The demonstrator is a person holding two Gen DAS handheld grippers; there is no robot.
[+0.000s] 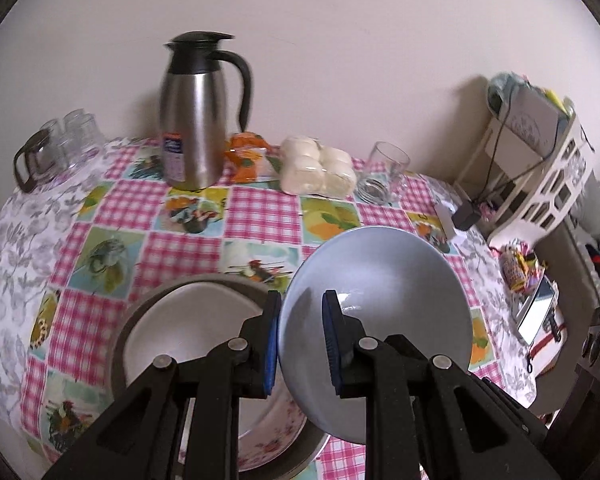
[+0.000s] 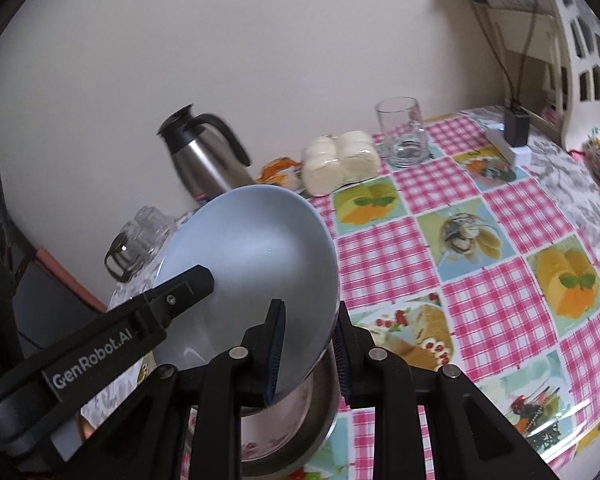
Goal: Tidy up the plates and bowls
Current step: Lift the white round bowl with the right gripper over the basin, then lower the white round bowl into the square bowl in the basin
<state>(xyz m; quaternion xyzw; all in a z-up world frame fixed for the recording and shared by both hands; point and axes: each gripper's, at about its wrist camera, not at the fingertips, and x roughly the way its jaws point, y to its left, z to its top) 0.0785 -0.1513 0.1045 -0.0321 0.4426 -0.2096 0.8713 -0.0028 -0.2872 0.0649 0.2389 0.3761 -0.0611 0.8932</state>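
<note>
At the far left of the table's patterned cloth (image 1: 112, 208), a cluster of upturned clear glasses (image 1: 66, 140) is set beside a dark-handled glass pot. Next along the wall, a steel thermos jug (image 1: 194, 120) with a black lid and handle is stood upright, followed by an orange-printed packet (image 1: 246, 158), a wrapped pack of pale buns (image 1: 318, 170) and an empty glass mug (image 1: 384, 172). In the foreground, a stack of plates (image 1: 172, 332) is seated inside a grey metal pan (image 2: 320, 404). A pale blue bowl (image 1: 380, 304) is held tilted above that stack, clear of the cloth. Its rim is clenched on one side by the left gripper (image 1: 300, 344) and on the opposite side by the right gripper (image 2: 310, 354), a blue pad being pressed inside and another outside. At the far right, a white slatted rack (image 1: 548, 172) is placed.
</note>
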